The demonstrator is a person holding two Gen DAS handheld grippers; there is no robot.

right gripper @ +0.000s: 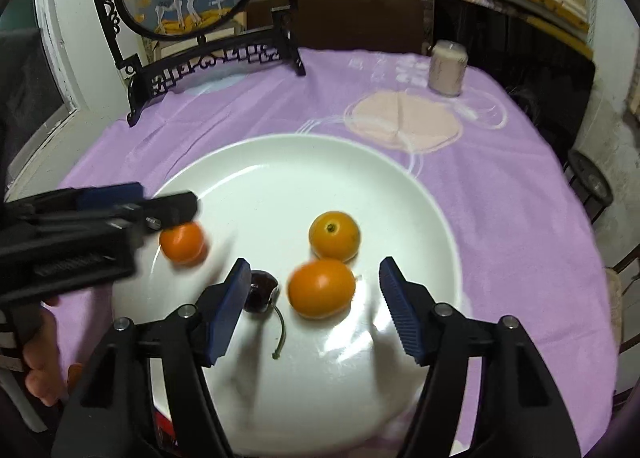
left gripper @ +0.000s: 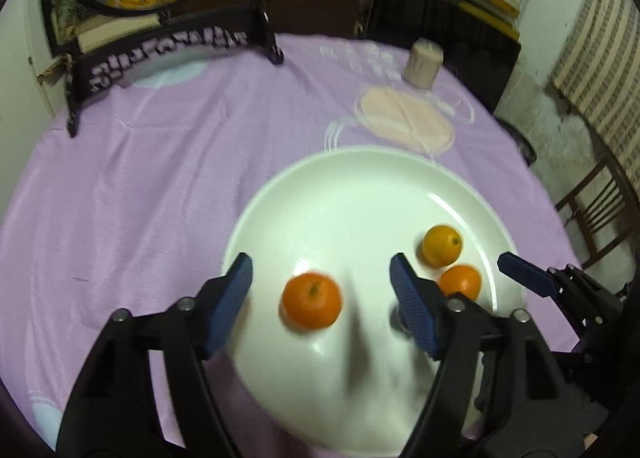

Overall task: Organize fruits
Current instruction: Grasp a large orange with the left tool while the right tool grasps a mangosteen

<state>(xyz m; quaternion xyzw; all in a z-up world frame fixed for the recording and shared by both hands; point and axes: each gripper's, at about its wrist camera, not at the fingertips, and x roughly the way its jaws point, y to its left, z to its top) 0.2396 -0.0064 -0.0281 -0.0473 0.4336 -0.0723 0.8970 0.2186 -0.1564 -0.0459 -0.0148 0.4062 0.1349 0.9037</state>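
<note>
Purple-clothed table: over a white round plate (right gripper: 400, 186), both grippers (left gripper: 320, 298) (right gripper: 310, 310) gape, empty; blurred orange mandarins (left gripper: 312, 300) (right gripper: 321, 289) may roll off.

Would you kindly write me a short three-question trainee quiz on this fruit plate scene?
1. How many orange citrus fruits lie on the round white plate?
2. True or false: the left gripper is clamped on the deep-orange round fruit.
3. Which lies beside the right gripper's left finger: (a) a dark red cherry with a green stem, (b) a banana, (c) a spoon?

Key: 1. three, counting the yellow-orange fruit and the oval orange fruit; 2. false, its jaws stand open around the fruit; 3. a.
</note>
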